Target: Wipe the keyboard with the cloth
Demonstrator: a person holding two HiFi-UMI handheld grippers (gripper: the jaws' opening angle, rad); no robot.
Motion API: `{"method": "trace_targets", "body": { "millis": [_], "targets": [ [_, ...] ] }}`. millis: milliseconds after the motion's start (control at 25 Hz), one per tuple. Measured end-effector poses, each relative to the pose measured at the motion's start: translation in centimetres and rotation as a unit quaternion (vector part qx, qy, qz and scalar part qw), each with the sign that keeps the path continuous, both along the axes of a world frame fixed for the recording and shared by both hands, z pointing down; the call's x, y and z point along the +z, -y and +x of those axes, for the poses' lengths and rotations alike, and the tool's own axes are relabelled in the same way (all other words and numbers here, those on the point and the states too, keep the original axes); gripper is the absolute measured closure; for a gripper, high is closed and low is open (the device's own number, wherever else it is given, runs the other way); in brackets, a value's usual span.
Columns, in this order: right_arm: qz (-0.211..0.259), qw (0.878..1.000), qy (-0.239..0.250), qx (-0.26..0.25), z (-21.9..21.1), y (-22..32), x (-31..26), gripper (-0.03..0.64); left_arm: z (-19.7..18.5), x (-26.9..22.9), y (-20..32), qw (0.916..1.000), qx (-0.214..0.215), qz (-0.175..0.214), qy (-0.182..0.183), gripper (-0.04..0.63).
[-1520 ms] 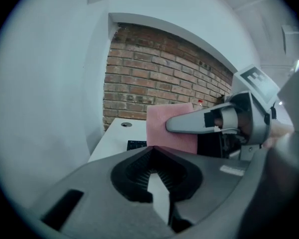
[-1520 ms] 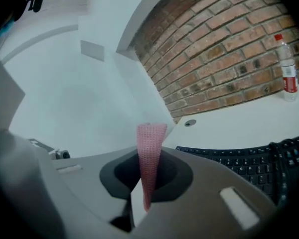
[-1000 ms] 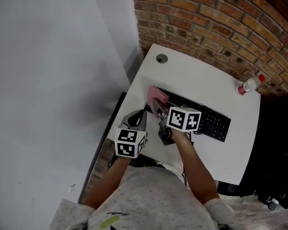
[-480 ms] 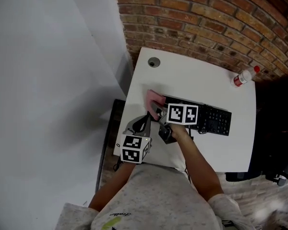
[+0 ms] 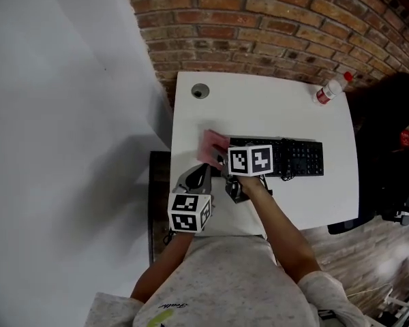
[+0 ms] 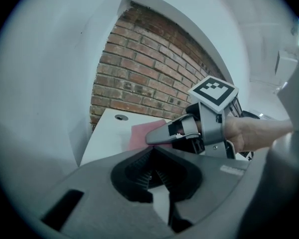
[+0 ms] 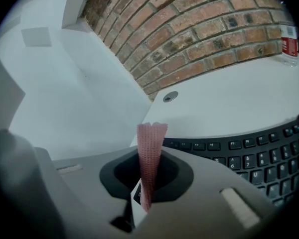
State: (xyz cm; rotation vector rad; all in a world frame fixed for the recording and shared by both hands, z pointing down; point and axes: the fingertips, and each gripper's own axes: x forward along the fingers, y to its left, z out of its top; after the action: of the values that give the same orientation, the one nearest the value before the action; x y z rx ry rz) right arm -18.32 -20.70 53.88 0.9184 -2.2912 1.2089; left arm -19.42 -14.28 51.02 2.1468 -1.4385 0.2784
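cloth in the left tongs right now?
No, the pink cloth is pinched in the right tongs, standing up between the jaws, while the left tongs are closed on nothing.

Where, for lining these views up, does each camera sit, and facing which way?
Head view: on the person's head, facing steeply down at table, keyboard, cloth; shows forearms, left hand-held gripper, right hand-held gripper.
Left gripper view: rides the left hand-held gripper, facing the brick wall; shows the right hand.
Right gripper view: rides the right hand-held gripper, facing over the keyboard; no limb shows.
All three share the cloth.
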Motion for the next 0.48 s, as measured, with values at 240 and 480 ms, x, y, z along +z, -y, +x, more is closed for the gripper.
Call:
{"method": "trace_targets", "body": {
  "millis": [240,480],
  "targets": [
    [0.008,1.000,-0.017,0.011,1.2,0.1,0.2,0.594,0.8,0.3,0.5,0.9998,0.021,-0.002,0.000,0.603],
    [0.016,1.000,-0.022,0.014,2.9,0.6,0.2,0.594,1.9,0.5,0.9,0.9997,0.022,-0.004,0.006,0.603]
  ]
}}
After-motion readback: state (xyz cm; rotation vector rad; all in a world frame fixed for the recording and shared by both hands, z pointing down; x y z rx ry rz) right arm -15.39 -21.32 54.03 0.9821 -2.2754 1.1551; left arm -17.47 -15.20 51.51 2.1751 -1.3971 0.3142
